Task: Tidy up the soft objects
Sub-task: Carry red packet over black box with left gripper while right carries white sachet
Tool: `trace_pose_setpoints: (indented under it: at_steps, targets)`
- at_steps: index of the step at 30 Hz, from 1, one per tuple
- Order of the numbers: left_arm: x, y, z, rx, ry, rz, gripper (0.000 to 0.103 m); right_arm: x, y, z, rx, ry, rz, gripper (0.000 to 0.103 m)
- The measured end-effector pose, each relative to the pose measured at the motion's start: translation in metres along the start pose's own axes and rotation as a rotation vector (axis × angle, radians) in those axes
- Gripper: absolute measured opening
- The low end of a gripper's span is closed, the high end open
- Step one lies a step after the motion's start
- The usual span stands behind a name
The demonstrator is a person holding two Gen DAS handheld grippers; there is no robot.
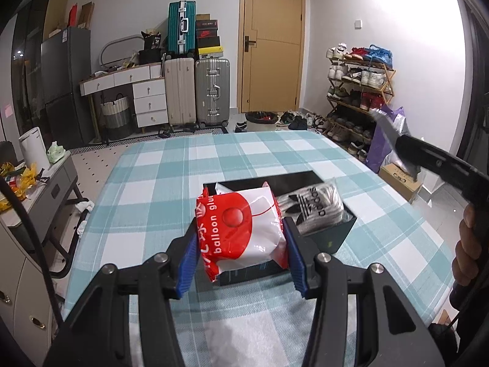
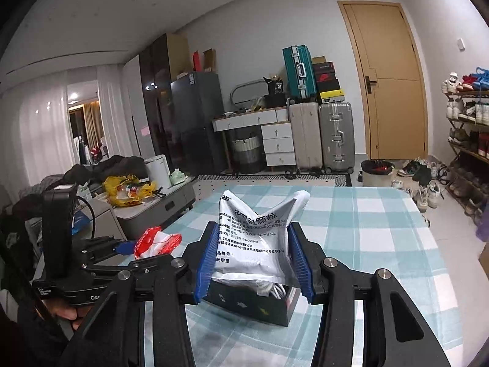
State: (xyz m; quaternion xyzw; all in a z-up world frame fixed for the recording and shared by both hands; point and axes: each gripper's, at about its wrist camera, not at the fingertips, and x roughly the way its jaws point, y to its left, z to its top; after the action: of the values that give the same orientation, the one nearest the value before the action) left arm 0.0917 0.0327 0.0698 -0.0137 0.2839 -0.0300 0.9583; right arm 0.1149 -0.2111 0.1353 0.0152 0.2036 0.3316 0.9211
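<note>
Packets are both held above the black box [image 1: 333,235] near the checked tablecloth's [image 1: 152,189] middle: left gripper [image 1: 241,253] clamps the red balloon-glue packet [image 1: 241,226], right gripper [image 2: 252,260] the silver sachet [image 2: 253,238], each directly over the opening.

Loads of bare checked tablecloth [image 1: 171,165] all round my black box [image 1: 342,229]; only the socks [image 1: 308,205] inside it crowd things.

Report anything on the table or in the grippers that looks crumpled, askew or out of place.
The silver pouch is buckled, its top corners splayed, pinched in the right gripper. The red-and-white bag tilts in the left gripper. Nothing spilled around the black box.
</note>
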Motion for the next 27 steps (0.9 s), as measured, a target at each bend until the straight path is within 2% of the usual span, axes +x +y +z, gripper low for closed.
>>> trace_pose_setpoints:
  at_steps: [13,27]
  targets:
    - [0.027,-0.003,0.019,0.009,0.007,-0.006,0.050,0.037,0.000,0.005,-0.030,0.083,-0.021,0.046]
    - [0.073,-0.005,0.025,0.012,0.066,-0.015,0.050,0.097,-0.013,0.003,-0.064,0.177,-0.040,0.046]
